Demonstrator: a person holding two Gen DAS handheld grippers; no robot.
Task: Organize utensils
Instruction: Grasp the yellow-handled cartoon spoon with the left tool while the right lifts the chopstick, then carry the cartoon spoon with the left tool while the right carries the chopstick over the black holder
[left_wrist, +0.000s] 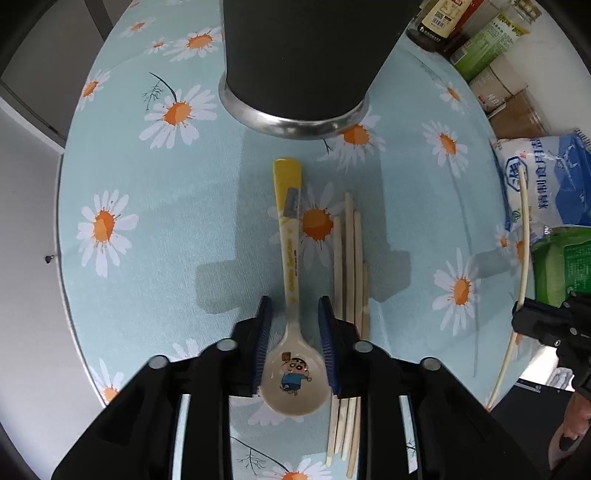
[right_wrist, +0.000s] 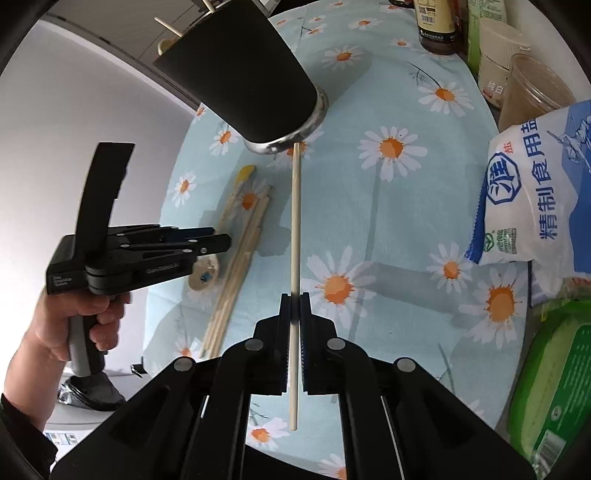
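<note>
Straddling the cartoon spoon (left_wrist: 291, 295), left gripper (left_wrist: 294, 314) stands apart, handle running far toward the black holder (left_wrist: 295, 62); right gripper (right_wrist: 294, 299) clamps one chopstick (right_wrist: 294, 221).

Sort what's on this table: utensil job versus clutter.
Job: spoon, loose chopsticks, held chopstick, black holder, left gripper, right gripper.
Clutter: salt bag, green packet, sauce bottle, jars.
</note>
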